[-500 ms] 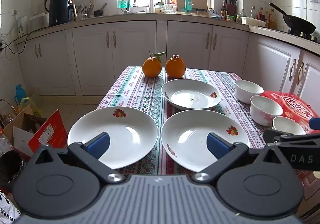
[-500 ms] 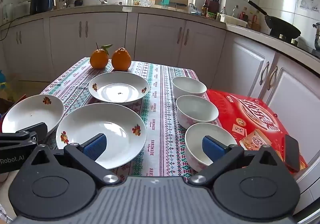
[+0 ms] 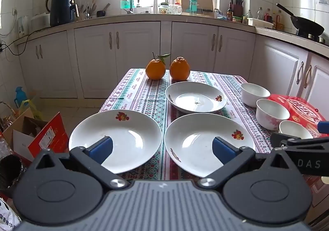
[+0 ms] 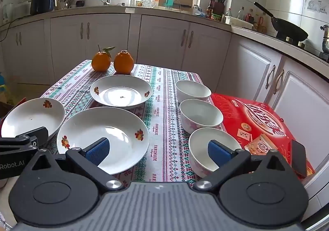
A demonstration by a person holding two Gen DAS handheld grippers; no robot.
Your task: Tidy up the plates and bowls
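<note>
Three white plates with fruit prints lie on the patterned tablecloth: a near left plate point(image 3: 123, 136) point(image 4: 30, 115), a near middle plate point(image 3: 201, 140) point(image 4: 111, 130) and a far plate point(image 3: 195, 97) point(image 4: 121, 92). Three white bowls stand in a row on the right: far point(image 3: 255, 91) point(image 4: 192, 89), middle point(image 3: 271, 112) point(image 4: 200, 113) and near point(image 3: 294, 129) point(image 4: 205, 146). My left gripper point(image 3: 162, 148) is open and empty, above the table's near edge between the two near plates. My right gripper point(image 4: 158, 149) is open and empty, between the middle plate and the near bowl.
Two oranges point(image 3: 167, 68) point(image 4: 112, 62) sit at the table's far end. A red box point(image 4: 261, 121) with a phone point(image 4: 299, 154) on it lies at the right edge. Cardboard boxes point(image 3: 35, 130) stand on the floor at left. Kitchen cabinets point(image 3: 164, 49) line the back.
Both grippers have shifted very slightly; the view is nearly the same. Nothing on the table has moved.
</note>
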